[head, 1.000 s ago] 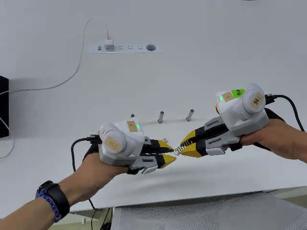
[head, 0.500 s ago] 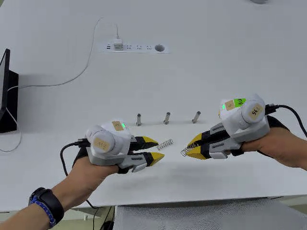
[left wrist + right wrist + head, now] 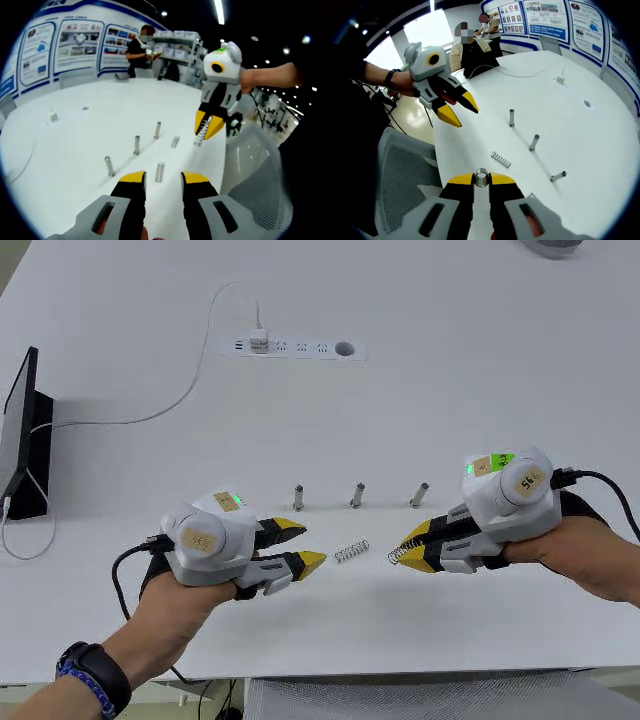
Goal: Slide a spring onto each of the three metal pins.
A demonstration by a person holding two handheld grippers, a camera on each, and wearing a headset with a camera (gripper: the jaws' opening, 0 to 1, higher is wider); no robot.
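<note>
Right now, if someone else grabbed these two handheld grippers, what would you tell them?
Left gripper: open, empty.
Right gripper: shut on a spring, held off the table.
A second spring lies loose on the table between the two grippers.
The three pins stand in a row just behind it, all bare.
Done: no spring is on a pin yet.
Left: all three pins need a spring.

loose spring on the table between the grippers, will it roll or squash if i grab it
The spring lies on its side on the smooth table, so a nudge would probably roll it. Its thin open coils look light, and likely to squash or flick away if pinched hard.
</note>
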